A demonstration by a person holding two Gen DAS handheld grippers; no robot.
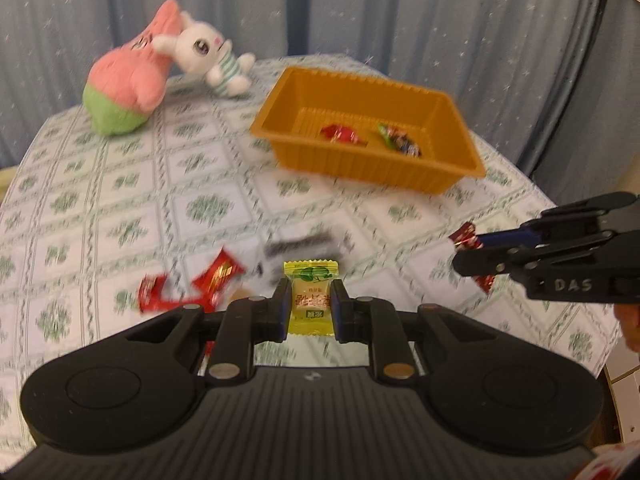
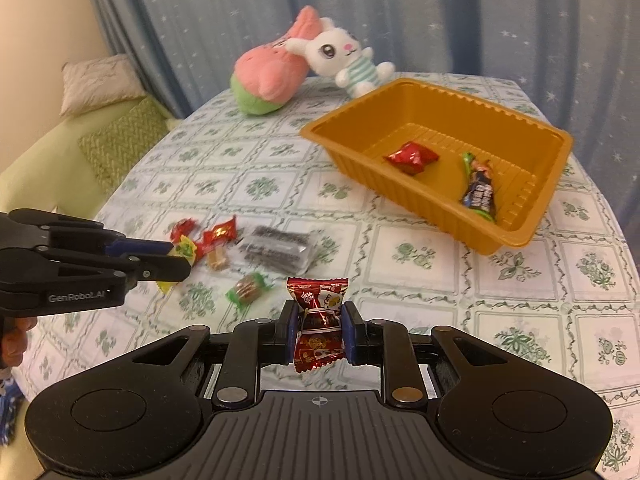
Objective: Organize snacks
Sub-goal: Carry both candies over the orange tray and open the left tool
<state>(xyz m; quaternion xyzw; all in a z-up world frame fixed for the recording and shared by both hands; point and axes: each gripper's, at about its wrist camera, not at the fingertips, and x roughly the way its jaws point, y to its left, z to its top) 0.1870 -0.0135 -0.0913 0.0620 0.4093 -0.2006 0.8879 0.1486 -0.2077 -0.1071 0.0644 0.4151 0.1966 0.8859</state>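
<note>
**Both claws loaded, tray waiting**

Left wrist view first: the left claw (image 1: 311,307) is clenched on a yellow candy (image 1: 311,300), wrapper pinched between the blue pads, lifted clear of the floral tabletop (image 1: 120,200). At ten o'clock from it, just beside, lie red candies (image 1: 192,286), blurred; a dark packet (image 1: 298,244) sits at twelve o'clock, smeared too. Up at one o'clock, well apart, the orange tray (image 1: 360,168) holds a red candy (image 1: 342,134) and a dark bar (image 1: 400,142). Over at three o'clock the right claw (image 1: 460,250) comes in from the edge, gripping a red wrapped candy (image 1: 466,236). Two plush toys (image 1: 160,68) lean together at eleven o'clock.

Right wrist view now, and sharper: the right claw (image 2: 319,330) is clamped on that red wrapped candy (image 2: 319,320), upright between the pads. The left claw (image 2: 180,260) enters at nine o'clock, the yellow candy (image 2: 185,250) in its tips. Near it, a green-ended candy (image 2: 248,290) lies at ten o'clock, the dark packet (image 2: 278,252) behind it, red candies (image 2: 204,234) beyond. The orange tray (image 2: 500,236) sits at one o'clock, the red candy (image 2: 412,157) and dark bar (image 2: 480,192) lying apart inside.
</note>
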